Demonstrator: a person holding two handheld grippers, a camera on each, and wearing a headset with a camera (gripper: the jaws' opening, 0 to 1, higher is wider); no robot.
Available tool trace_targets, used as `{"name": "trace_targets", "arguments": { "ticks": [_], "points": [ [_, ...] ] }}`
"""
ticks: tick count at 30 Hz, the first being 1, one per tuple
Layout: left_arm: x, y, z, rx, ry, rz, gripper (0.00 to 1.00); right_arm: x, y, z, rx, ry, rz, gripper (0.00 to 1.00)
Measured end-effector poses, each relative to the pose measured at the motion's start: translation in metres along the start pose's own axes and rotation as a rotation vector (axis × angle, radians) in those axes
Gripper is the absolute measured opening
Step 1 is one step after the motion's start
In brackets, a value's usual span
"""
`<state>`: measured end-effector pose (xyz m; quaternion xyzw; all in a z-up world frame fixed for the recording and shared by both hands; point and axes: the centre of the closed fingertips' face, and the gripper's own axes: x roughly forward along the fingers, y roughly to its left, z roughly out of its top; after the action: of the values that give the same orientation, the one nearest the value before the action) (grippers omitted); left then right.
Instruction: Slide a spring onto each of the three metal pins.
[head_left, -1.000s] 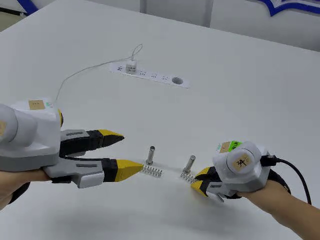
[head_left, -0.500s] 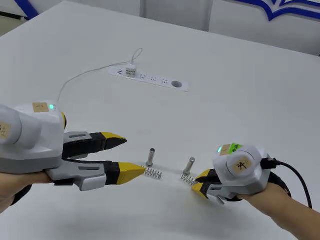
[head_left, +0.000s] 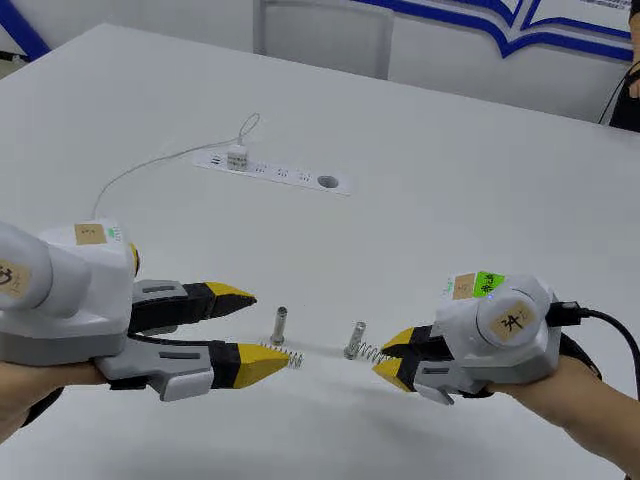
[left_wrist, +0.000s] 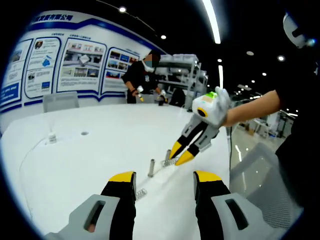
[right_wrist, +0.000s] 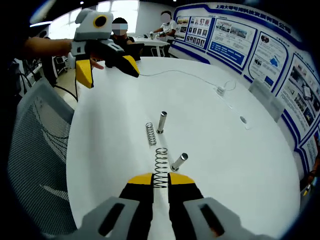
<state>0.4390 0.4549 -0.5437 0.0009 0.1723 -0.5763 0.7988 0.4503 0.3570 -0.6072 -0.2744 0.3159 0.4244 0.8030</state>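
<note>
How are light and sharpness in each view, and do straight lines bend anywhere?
Head view: soft even light, faint shadows on the table, no bending. Left gripper view: strong fisheye curve, glare from a ceiling light strip. Right gripper view: the table edge looks rounded, the far window is overexposed, the spring at the right gripper is sharp.

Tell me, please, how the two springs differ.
The right spring is pinched at one end in the right claw; the left spring lies loose on the table. The right spring is beside the right pin, the left spring beside the left pin. Neither is on a pin.
</note>
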Motion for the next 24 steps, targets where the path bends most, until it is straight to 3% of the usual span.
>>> {"name": "trace_targets", "arguments": {
  "ticks": [11,24],
  "points": [
    [0.021,-0.028,-0.003,0.062,0.049,-0.093,0.45,-0.023,0.029,0.027,-0.160,-0.034,0.021,0.11],
    [0.029,-0.039,-0.003,0.100,0.077,-0.141,0.39,-0.030,0.050,0.048,-0.281,-0.081,0.053,0.11]
  ]
}}
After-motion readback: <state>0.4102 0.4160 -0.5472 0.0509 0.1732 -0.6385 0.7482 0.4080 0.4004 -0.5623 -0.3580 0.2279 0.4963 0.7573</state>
